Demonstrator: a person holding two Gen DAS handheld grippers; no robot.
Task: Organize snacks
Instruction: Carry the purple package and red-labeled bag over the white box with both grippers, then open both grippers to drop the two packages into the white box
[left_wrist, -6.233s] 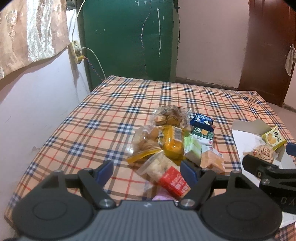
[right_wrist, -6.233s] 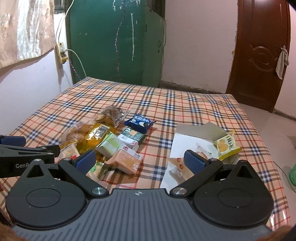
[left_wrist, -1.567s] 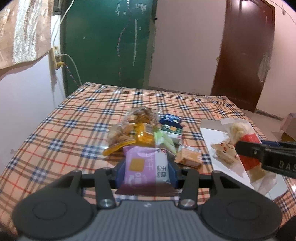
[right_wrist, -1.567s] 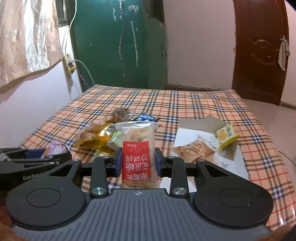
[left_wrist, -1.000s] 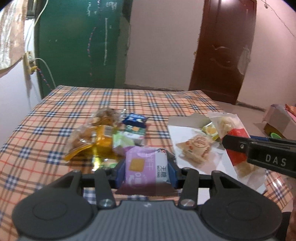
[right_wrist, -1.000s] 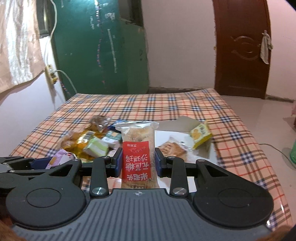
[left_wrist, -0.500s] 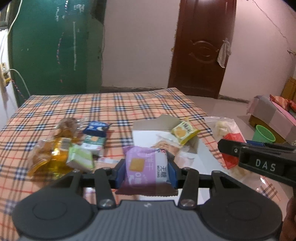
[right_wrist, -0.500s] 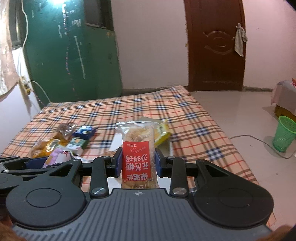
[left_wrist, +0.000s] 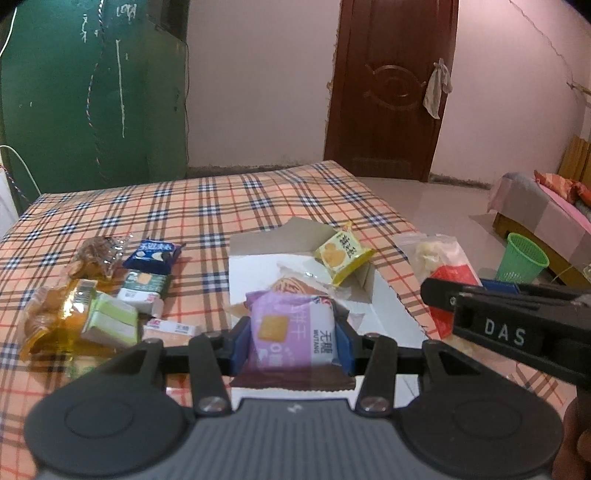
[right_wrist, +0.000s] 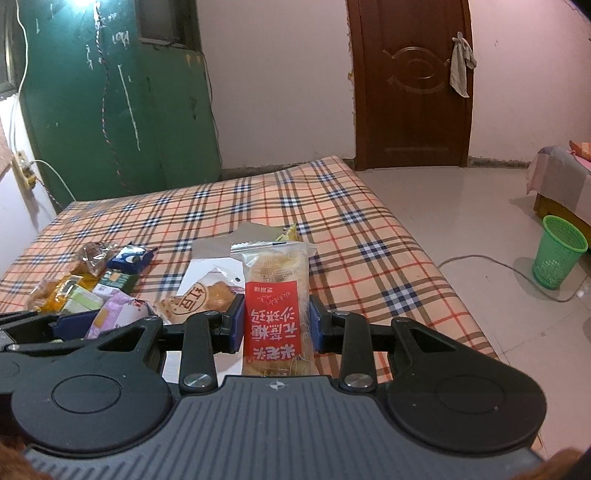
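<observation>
From the left wrist view, the left gripper (left_wrist: 291, 341) has its blue pads clamped on a purple snack packet (left_wrist: 291, 338), whose white side panel reads "WUTANG"; the packet hangs over the white open box (left_wrist: 255, 280) on the plaid tablecloth (left_wrist: 221, 199); at 1 o'clock from the packet a yellow packet (left_wrist: 341, 253) leans on the box flap; at 9 to 10 o'clock the remaining pile lies on the cloth, with a dark blue packet (left_wrist: 153, 253), a green-and-white packet (left_wrist: 142, 286) and an amber bag of cookies (left_wrist: 55, 314); at 3 o'clock the right gripper (left_wrist: 506, 317), lettered "DAS", is closed on a red-labelled clear packet (left_wrist: 445, 273); compared with a second ago the pile sits further left in frame and a green basket (left_wrist: 521, 258) on the floor has come into sight.

From the right wrist view, the right gripper (right_wrist: 273, 328) pinches the red-labelled clear packet (right_wrist: 275, 302) upright between its pads; the red label's writing appears upside down; at 10 o'clock a pastry packet (right_wrist: 199, 295) stamped in red lies in the white open box (right_wrist: 201, 267); at 9 o'clock the left gripper (right_wrist: 74, 321) shows edge-on with the purple snack packet (right_wrist: 114, 314) in it; the view has swung right since a second ago, so the brown door (right_wrist: 413, 85) now stands near the middle.
</observation>
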